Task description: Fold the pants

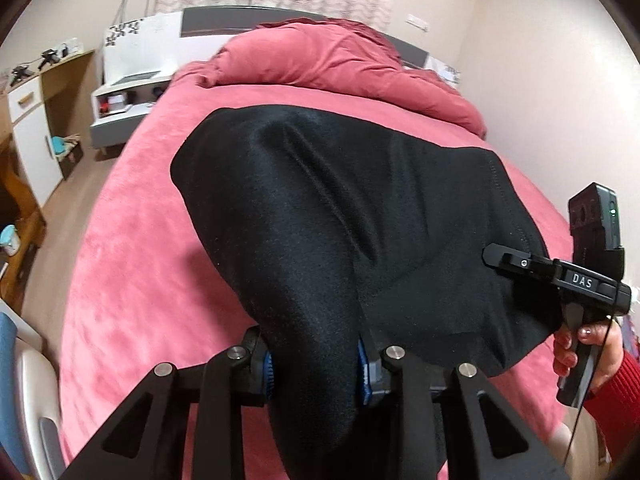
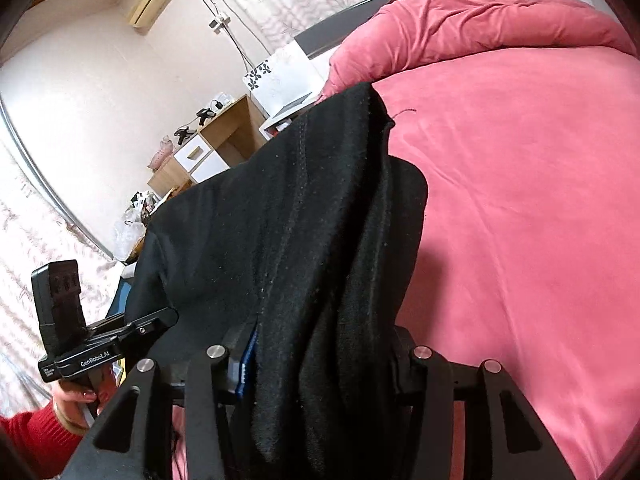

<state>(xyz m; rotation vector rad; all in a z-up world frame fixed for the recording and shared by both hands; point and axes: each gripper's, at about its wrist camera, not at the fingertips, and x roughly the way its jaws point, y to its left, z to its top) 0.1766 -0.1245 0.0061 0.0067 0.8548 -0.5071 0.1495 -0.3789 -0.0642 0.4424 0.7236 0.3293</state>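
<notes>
- Your left gripper was clamped on a bunched fold of the black pants.
- The pants were raised off the pink bed cover, their long axis running from your grippers toward the headboard.
- Your right gripper was likewise clamped on the fabric's edge.

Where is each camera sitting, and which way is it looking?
Left wrist view: sits on the left tongs, looking along them over the black fabric pants toward the bunched pink quilt; the right tongs and a hand show.
Right wrist view: sits on the right tongs, looking across the pink bed cover; the left tongs and a red sleeve show.
Both share the pants, each tongs clamped on them.
</notes>
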